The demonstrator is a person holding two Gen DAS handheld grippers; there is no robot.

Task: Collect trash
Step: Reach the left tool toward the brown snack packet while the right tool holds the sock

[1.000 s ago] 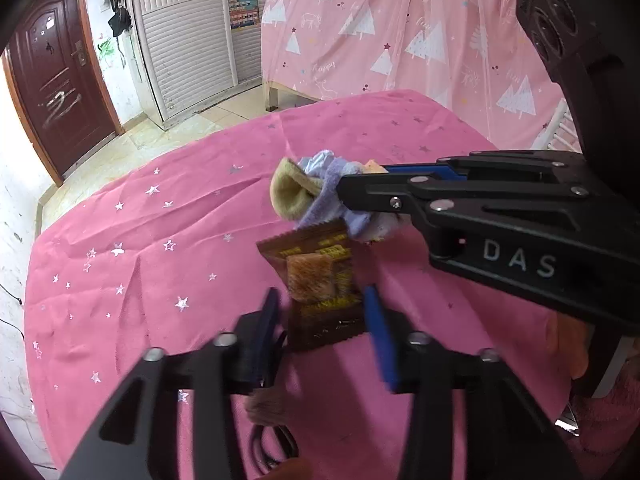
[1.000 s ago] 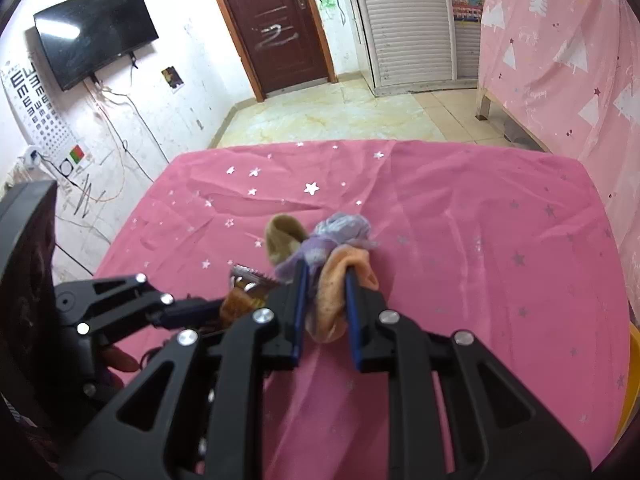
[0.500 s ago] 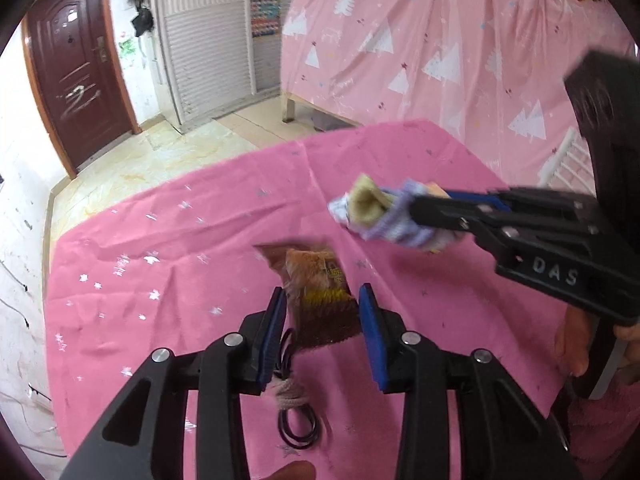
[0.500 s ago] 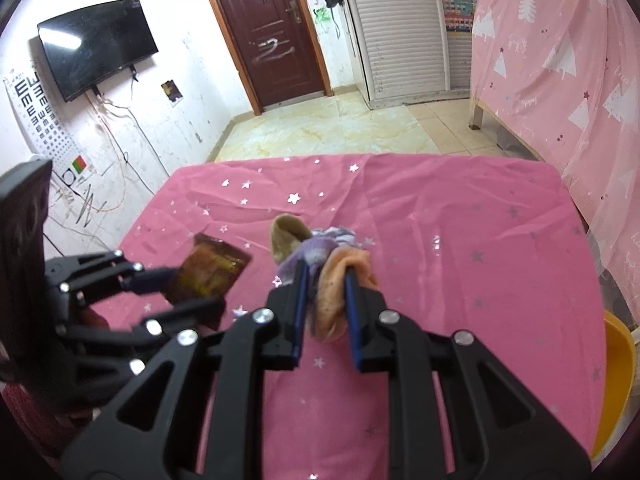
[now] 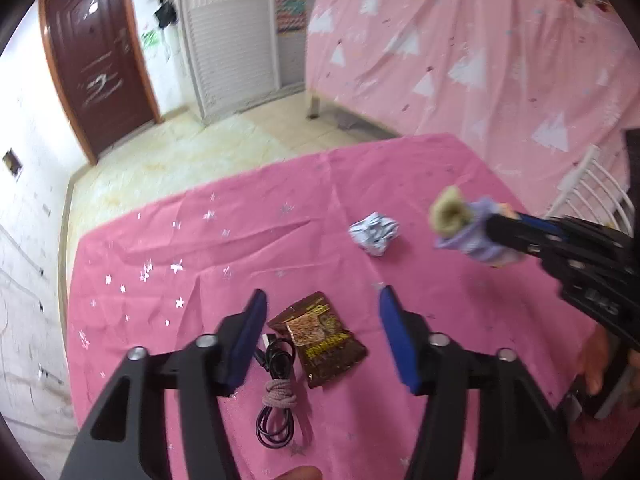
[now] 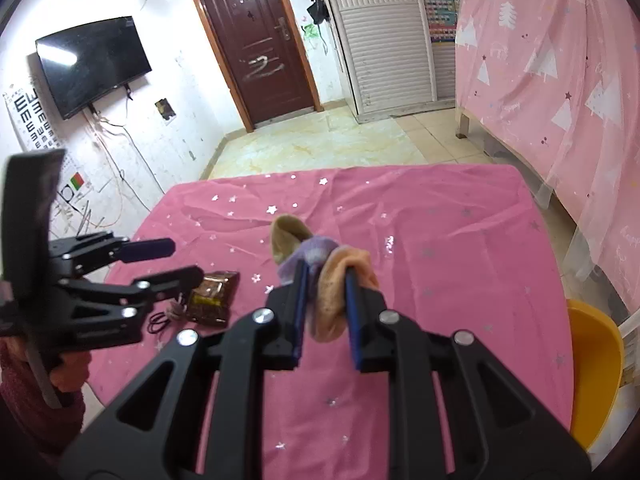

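Table (image 5: 440, 184) under pink star-print cloth fills the left wrist view. Left tongs (image 5: 320, 332) hang above it, jaws opening, nothing pinched between the blue pads. Brown snack wrapper (image 5: 320, 340) lies flat on the cloth below the gap, touching neither pad. Black coiled cable (image 5: 276, 396) lies just beside the wrapper's left edge. Crumpled white paper ball (image 5: 374, 232) sits farther back, well apart from the wrapper. Right tongs (image 5: 504, 232) enter from the right, carrying a sock bundle (image 5: 460, 224) clear of the cloth.

Right wrist view: right tongs (image 6: 324, 292) pressed together on the sock bundle (image 6: 320, 264), tan, lilac and peach. Left tongs (image 6: 164, 264) spread at left, above the wrapper (image 6: 214, 296) on the cloth.
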